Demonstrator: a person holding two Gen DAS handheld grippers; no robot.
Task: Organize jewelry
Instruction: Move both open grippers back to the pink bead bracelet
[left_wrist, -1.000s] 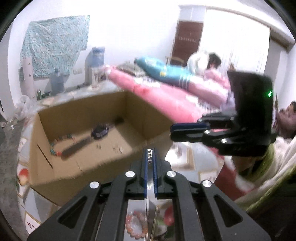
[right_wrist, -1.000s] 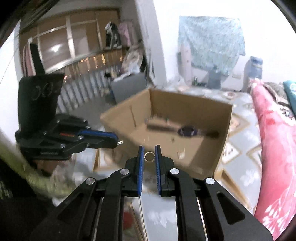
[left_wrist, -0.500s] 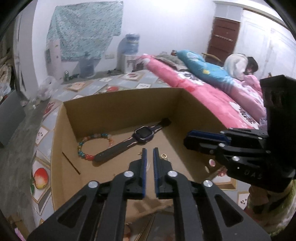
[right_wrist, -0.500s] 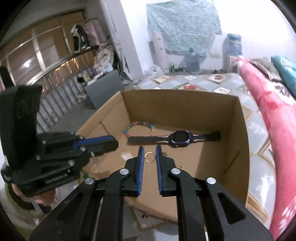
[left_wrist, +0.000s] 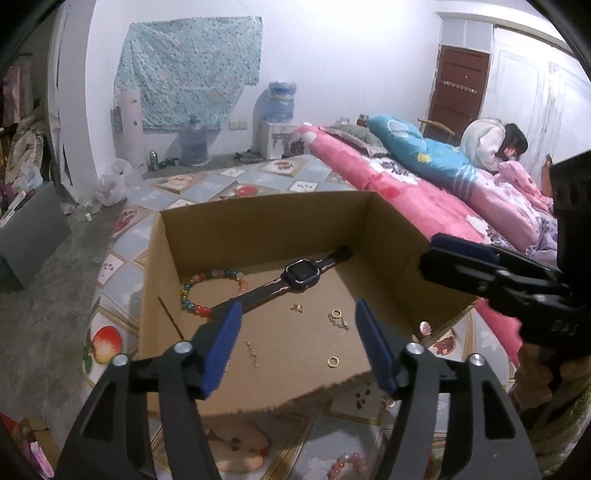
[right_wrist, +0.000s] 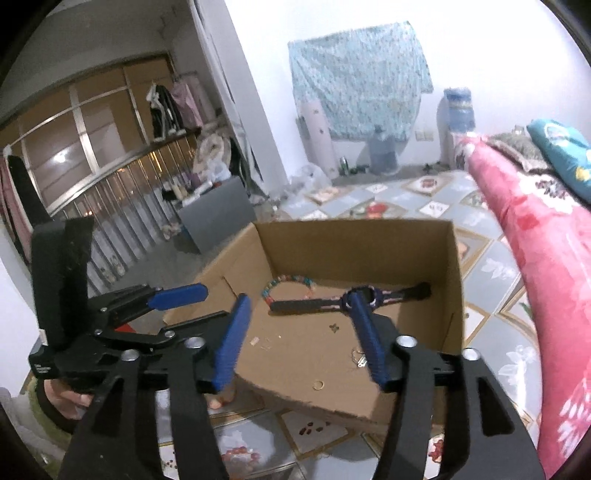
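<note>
Watch (left_wrist: 291, 282) flat in box (left_wrist: 258, 221), strap diagonal

My left tongs (left_wrist: 295, 343) hang over the near edge of the box (left_wrist: 258, 218), my right tongs (right_wrist: 299, 332) beside them at 3 o'clock. In the box, the watch (left_wrist: 301, 271) lies toward 12 o'clock, the bracelet (left_wrist: 207, 286) at 10 o'clock, one ring (left_wrist: 333, 361) nearest me, another (left_wrist: 335, 314) behind it. The bed (left_wrist: 406, 184) runs along 2 o'clock.
</note>
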